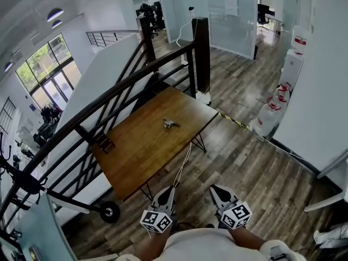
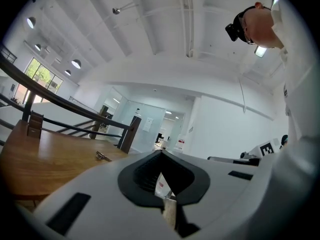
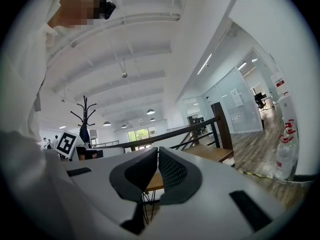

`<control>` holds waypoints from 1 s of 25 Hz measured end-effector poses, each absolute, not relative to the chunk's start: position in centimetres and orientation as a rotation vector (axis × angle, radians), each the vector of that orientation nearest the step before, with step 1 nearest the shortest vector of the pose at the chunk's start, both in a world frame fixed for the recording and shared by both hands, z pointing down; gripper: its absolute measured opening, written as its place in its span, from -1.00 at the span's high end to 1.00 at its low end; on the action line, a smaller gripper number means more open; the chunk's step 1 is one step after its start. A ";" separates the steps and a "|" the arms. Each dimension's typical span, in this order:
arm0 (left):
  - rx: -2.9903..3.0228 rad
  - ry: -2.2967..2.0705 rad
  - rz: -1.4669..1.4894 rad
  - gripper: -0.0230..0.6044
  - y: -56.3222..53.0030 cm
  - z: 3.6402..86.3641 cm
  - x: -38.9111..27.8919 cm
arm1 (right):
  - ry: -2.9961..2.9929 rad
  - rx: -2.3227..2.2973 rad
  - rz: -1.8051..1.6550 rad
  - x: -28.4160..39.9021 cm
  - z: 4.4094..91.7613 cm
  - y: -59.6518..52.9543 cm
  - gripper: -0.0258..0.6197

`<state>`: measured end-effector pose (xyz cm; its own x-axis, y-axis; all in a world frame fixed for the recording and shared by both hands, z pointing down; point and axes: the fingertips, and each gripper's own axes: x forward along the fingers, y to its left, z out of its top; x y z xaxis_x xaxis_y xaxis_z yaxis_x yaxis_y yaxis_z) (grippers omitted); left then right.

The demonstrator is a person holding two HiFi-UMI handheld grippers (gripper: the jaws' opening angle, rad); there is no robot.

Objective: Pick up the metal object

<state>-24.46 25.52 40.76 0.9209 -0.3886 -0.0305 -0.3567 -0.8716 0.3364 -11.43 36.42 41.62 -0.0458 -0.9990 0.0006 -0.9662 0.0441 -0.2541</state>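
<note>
The metal object lies flat on the bare wooden desk, toward its far right corner, with nothing else close to it. The left gripper view catches it small on the wood, at about 10 o'clock from the jaws.

Both grippers hang low in front of the person, over the floor and well apart from the desk. The left gripper has its jaws together on nothing. The right gripper has its tips meeting too, and is empty. From the left one the object sits at roughly 12 o'clock, from the right at 11.

The reach looks not yet begun. To do it well, move closer and part the jaws before descending. Come in from above and straddle the piece low against the wood, since it looks thin and likely to slide.
</note>
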 end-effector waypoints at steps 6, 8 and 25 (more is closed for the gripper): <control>2.715 -0.601 -0.072 0.89 27.3 42.0 -23.2 | 2.134 -1.999 -0.368 -9.4 43.1 38.5 0.84; 2.723 -0.610 -0.055 0.89 27.2 41.8 -23.1 | 2.114 -2.007 -0.390 -8.7 43.5 38.8 0.84; 2.655 -0.554 -0.104 0.89 10.2 43.5 -17.1 | 2.109 -2.105 -0.375 -1.8 42.8 23.1 0.84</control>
